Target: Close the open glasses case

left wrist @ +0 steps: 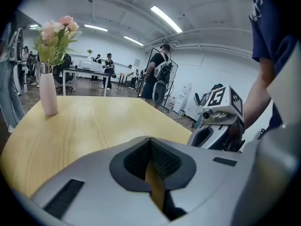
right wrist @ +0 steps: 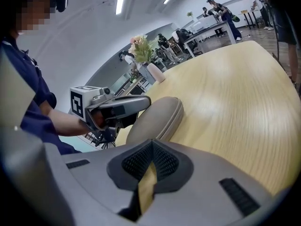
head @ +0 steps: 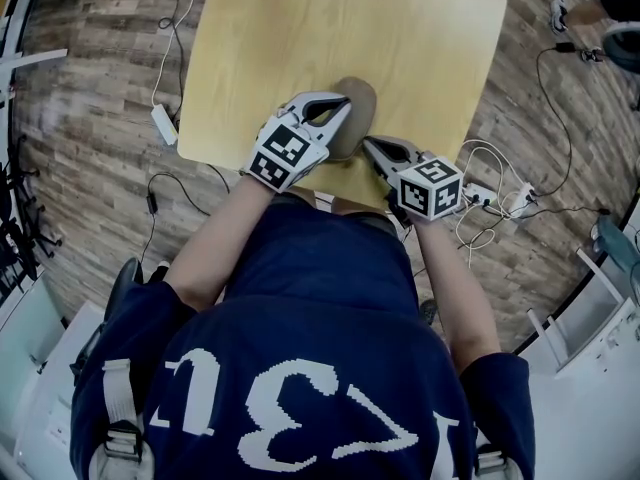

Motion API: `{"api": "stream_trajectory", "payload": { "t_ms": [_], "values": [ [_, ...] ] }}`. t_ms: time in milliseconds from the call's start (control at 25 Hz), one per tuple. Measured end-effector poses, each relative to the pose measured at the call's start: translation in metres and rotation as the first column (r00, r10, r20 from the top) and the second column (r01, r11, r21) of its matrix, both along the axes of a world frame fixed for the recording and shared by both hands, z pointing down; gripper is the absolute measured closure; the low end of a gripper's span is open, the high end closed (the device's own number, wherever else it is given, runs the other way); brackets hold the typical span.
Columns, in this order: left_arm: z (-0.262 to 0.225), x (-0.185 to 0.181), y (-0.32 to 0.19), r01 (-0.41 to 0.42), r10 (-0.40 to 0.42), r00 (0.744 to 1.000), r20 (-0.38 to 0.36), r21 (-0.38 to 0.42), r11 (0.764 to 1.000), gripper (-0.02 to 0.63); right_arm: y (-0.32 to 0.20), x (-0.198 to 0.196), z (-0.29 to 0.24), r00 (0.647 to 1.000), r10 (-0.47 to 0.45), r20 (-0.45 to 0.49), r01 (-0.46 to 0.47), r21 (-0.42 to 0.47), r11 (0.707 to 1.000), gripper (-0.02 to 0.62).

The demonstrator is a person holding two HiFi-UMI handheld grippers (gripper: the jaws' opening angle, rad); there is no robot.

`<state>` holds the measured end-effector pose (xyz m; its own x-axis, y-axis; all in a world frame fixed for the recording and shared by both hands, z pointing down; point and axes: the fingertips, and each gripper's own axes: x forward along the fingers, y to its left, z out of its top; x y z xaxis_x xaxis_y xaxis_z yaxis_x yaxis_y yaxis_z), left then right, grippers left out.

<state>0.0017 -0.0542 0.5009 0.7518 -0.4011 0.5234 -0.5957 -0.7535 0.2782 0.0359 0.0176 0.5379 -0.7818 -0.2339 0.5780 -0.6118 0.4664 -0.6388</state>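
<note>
The taupe glasses case [head: 360,103] lies on the wooden table [head: 400,38] near its front edge. In the right gripper view the case [right wrist: 162,117] looks closed, lid down on its seam. My left gripper [head: 343,106] is shut, its fingers lying along the case's left side with nothing between them. In its own view the left gripper [left wrist: 150,140] shows joined tips and the case is hidden. My right gripper [head: 369,144] is shut and empty, just in front of the case; its tips [right wrist: 151,142] point at the case, and the left gripper [right wrist: 146,100] lies beside the case.
A pink vase of flowers [left wrist: 48,93] stands at the table's far edge. Cables and power strips [head: 163,125] lie on the floor left and right [head: 505,200] of the table. People stand at desks far behind.
</note>
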Motion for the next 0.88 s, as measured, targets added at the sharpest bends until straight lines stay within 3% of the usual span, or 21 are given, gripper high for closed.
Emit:
{"api": "stream_trajectory", "payload": {
  "t_ms": [160, 320, 480, 680, 880],
  "values": [
    [-0.002, 0.002, 0.0, 0.009, -0.009, 1.0, 0.0, 0.012, 1.0, 0.598, 0.0, 0.001, 0.0, 1.0, 0.002, 0.014, -0.001, -0.019, 1.0, 0.572],
    [-0.007, 0.003, 0.008, -0.018, 0.018, 0.999, -0.052, -0.015, 1.0, 0.596, 0.0, 0.003, 0.002, 1.0, 0.009, 0.015, -0.008, -0.026, 1.0, 0.572],
    [-0.011, 0.004, 0.023, -0.064, 0.064, 0.998, 0.0, -0.032, 0.997, 0.597, -0.01, 0.003, -0.001, 0.999, 0.035, 0.028, -0.035, -0.024, 0.999, 0.572],
    [-0.006, 0.014, 0.043, -0.008, 0.009, 1.0, 0.023, -0.036, 0.999, 0.597, -0.017, -0.004, -0.002, 1.0, 0.025, 0.018, -0.025, -0.007, 1.0, 0.572],
    [-0.006, 0.014, 0.042, 0.024, -0.024, 1.0, -0.016, -0.012, 1.0, 0.597, -0.016, -0.002, -0.002, 0.999, 0.034, 0.025, -0.034, -0.007, 0.999, 0.572]
  ]
}}
